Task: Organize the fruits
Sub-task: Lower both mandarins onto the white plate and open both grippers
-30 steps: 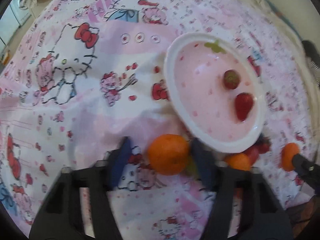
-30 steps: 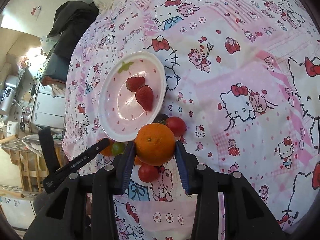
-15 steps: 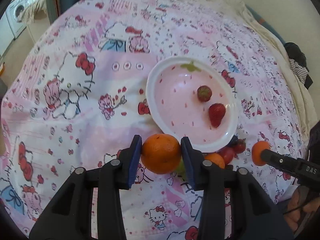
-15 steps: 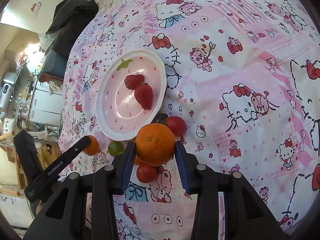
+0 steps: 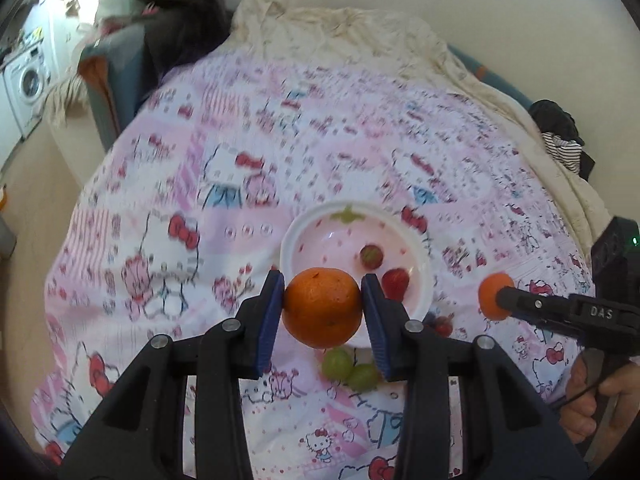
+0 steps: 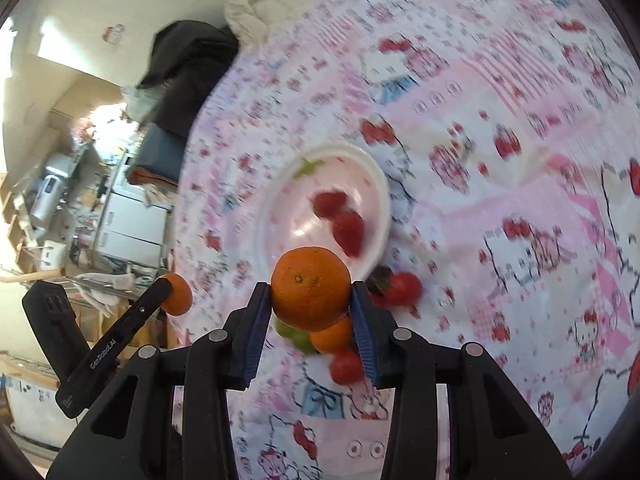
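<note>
Evidently lifting | left tongs [image 5: 323, 307] pinching an orange [image 5: 322, 307] above the bed | right tongs [image 6: 311, 300] pinching another orange [image 6: 310, 288] | both held near the plate [image 5: 425, 264] with strawberries [image 5: 395, 280], likely for sorting there | grapes [image 5: 349, 369] left on the bedsheet [image 5: 160, 240]

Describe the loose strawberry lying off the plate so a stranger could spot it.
Find the white plate on the pink cartoon bedspread. Just outside its near rim lies one strawberry with dark leaves. Unlike the two strawberries inside the plate, it rests on the cloth.
</note>
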`<state>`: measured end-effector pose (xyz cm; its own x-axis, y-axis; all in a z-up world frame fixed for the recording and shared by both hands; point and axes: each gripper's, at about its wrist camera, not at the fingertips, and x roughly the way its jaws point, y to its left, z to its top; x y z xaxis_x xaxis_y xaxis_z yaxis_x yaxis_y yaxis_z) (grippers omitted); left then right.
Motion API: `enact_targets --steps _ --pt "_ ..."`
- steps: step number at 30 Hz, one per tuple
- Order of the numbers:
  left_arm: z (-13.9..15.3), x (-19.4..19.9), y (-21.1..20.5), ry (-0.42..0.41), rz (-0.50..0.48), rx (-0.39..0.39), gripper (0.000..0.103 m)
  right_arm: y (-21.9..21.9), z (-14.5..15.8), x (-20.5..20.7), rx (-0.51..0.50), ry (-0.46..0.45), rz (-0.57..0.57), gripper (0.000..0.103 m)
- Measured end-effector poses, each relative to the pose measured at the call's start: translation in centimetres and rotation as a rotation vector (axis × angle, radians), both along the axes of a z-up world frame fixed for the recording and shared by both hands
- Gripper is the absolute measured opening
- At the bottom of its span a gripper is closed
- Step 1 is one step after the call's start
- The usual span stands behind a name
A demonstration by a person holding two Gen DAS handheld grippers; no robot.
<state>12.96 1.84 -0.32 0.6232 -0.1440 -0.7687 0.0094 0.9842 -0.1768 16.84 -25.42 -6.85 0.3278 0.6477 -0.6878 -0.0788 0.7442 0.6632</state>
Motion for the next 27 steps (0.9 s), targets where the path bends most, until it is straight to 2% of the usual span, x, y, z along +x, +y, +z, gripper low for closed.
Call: enact_targets --steps 6,9,18,23,27 --pt "0.4 2.4 -1.0 0.002 -0.035 0.061 0.035 0.4 2.1 2.2 -0.015 -0.086 0.009 0.042" --pt "-0.2 3.9 -1.3 0.018 -0.041 0.086 0.035 0.4 2.2 3.6 -0.024 -0.092 0.003 0.042" --pt "-3.3 9.2 -2.4 0.066 -0.058 0.154 0.036 1.5 -0.4 8.0 -0.101 -0.058 0.03 0.042" --pt "-5.7 11.1 -2.7 0.11 -0.058 0.17 0.036 2.5 -2.0 9.6 -0.14 -0.032 0.059 0.042" --pt "-7.3 12.0 -3.4 0.115 -0.08 0.204 0.036 3.5 -3.4 11.0 -0.17 -0.014 0.082 0.042"
